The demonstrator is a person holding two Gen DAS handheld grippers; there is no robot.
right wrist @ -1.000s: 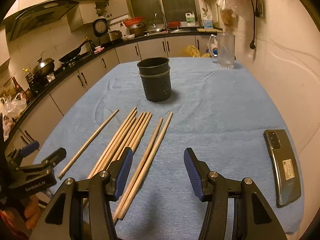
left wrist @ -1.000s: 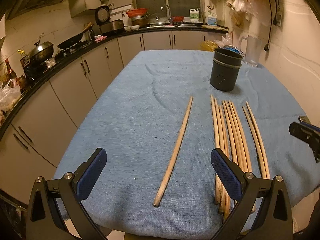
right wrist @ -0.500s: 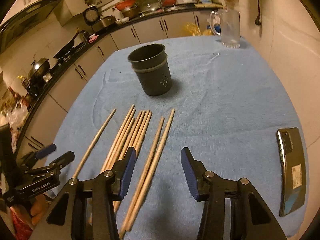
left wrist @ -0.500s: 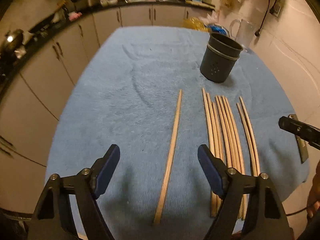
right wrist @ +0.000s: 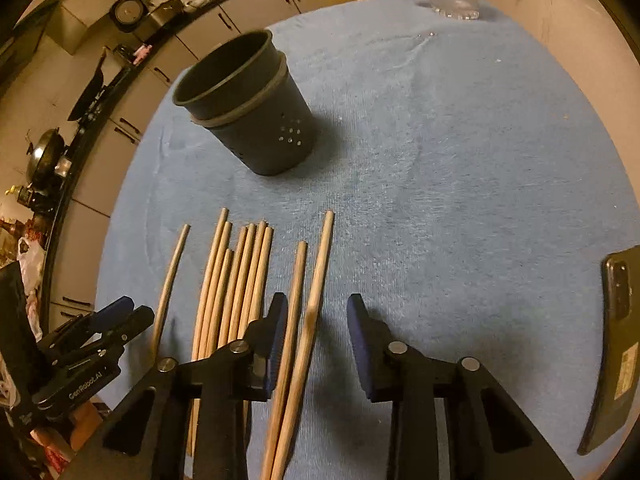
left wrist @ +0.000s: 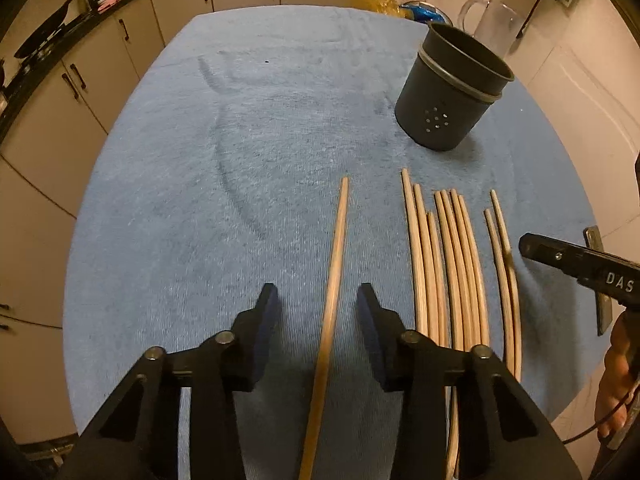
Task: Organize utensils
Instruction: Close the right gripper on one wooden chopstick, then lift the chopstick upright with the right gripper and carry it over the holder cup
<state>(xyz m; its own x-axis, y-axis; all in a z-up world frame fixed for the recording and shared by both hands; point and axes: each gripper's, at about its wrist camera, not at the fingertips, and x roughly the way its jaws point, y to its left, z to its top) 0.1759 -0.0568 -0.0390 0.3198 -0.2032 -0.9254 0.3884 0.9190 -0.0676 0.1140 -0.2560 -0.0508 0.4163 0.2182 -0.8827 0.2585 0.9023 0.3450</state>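
Note:
A single wooden chopstick (left wrist: pixel 338 248) lies on the blue towel (left wrist: pixel 240 160), apart from the rest. My left gripper (left wrist: pixel 318 304) straddles it with jaws closing, and neither pad touches it. To its right lie a bundle of several chopsticks (left wrist: pixel 448 264) and a separate pair (left wrist: pixel 504 264). In the right wrist view that pair (right wrist: pixel 316 272) runs between the closing jaws of my right gripper (right wrist: pixel 318 312). The left pad is close beside it and the right pad stands apart. A dark perforated holder (left wrist: pixel 448 108) (right wrist: pixel 248 120) stands upright beyond the chopsticks.
A phone (right wrist: pixel 616 344) lies near the table's right edge. A glass jug (left wrist: pixel 488 20) stands at the far right corner behind the holder. Kitchen cabinets and a counter curve round the left and far sides. The towel's left half (left wrist: pixel 180 200) holds nothing.
Both grippers have tipped downward and moved in over the chopsticks. Both pairs of jaws have narrowed, the left round the single chopstick and the right round the pair.

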